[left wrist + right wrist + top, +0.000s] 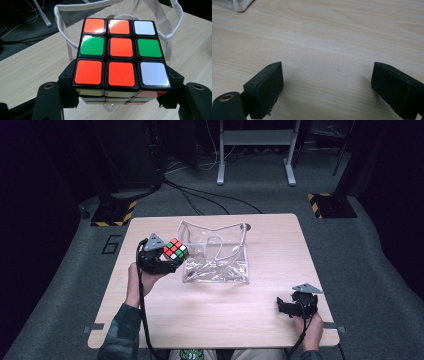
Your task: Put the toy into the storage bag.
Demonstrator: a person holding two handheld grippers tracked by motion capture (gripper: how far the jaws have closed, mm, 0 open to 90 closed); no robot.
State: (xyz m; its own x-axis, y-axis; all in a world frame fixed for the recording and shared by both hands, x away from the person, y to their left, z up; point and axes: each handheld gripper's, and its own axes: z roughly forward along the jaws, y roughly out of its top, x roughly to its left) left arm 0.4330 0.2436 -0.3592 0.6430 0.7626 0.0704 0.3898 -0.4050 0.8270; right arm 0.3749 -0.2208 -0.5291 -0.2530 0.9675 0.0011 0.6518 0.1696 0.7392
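The Rubik's cube (121, 53) is clamped between the jaws of the left gripper (162, 257), held just beside the left wall of the clear plastic bag (216, 251). The right gripper (327, 87) is rested wide open and empty over the wooden table (210, 320).

Light wooden table (210, 312) with rounded corners on grey carpet, clear plastic bag (216, 252) with white trim sitting open near its middle, small round hole (245, 226) at the far edge
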